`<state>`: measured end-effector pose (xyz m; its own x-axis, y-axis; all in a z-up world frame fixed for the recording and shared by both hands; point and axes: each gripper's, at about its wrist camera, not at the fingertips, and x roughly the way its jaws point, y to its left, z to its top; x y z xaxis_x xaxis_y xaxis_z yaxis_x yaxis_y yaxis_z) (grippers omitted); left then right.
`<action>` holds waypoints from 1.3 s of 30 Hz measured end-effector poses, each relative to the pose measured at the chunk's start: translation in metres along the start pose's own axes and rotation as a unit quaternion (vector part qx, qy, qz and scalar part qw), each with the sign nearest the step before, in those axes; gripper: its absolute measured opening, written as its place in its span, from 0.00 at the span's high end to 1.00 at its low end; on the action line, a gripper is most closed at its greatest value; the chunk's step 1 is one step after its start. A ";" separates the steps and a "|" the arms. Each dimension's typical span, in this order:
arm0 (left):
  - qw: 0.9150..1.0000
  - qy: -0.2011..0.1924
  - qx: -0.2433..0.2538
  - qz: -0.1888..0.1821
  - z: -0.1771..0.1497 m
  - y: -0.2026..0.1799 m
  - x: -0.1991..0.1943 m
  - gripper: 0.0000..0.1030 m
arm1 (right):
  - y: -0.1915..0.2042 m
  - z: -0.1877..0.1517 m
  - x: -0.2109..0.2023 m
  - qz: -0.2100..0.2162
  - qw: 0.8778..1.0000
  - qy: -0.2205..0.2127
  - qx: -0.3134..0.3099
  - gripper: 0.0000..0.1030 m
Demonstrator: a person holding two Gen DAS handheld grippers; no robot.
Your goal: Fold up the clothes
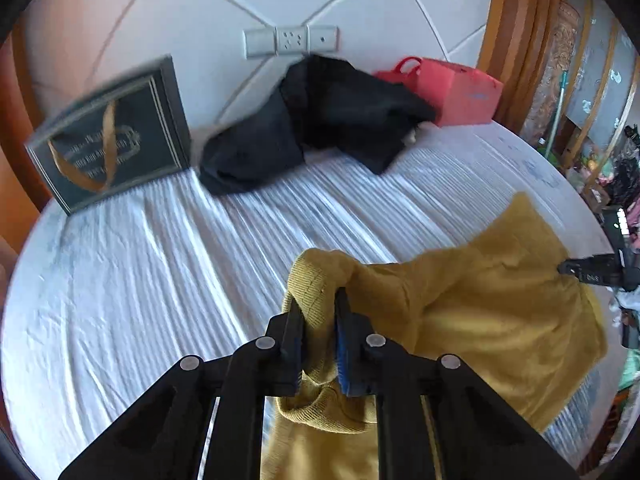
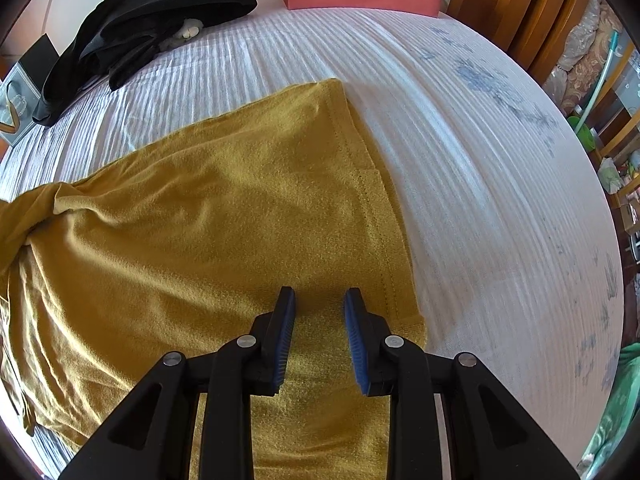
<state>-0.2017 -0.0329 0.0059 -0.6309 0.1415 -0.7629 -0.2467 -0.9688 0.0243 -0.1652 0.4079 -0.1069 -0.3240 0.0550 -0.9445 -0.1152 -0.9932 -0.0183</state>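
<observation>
A mustard-yellow knit garment (image 1: pixel 492 304) lies spread on the white bed sheet (image 1: pixel 160 264). My left gripper (image 1: pixel 318 300) is shut on a bunched fold of the yellow garment and lifts it off the sheet. In the right wrist view the garment (image 2: pixel 224 208) lies mostly flat, its hemmed edge running along the right side. My right gripper (image 2: pixel 319 300) is open, its blue-padded fingers just above the garment near the hem corner, holding nothing. The right gripper also shows at the right edge of the left wrist view (image 1: pixel 588 272).
A pile of black clothes (image 1: pixel 320 120) lies at the head of the bed, also in the right wrist view (image 2: pixel 152 20). A dark framed box (image 1: pixel 116 136) and a red paper bag (image 1: pixel 452 88) lean against the headboard. Cluttered furniture stands beyond the bed's right edge.
</observation>
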 end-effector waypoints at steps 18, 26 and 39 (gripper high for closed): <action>0.987 0.129 -0.095 0.023 -0.083 0.052 0.025 0.48 | -0.017 -0.048 -0.039 0.007 0.998 -0.041 0.056 0.38; 0.982 0.162 -0.098 0.007 -0.171 0.029 -0.009 0.48 | -0.047 -0.133 -0.059 -0.010 0.997 -0.026 0.067 0.37; 0.983 0.162 -0.081 0.025 -0.176 -0.030 -0.011 0.40 | -0.055 -0.171 -0.067 0.043 0.997 -0.048 0.035 0.27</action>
<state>-0.0577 -0.0418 -0.1004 -0.3646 0.0462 -0.9300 -0.0845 -0.9963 -0.0164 0.0233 0.4409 -0.0988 -0.4240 -0.0178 -0.9055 -0.1464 -0.9853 0.0879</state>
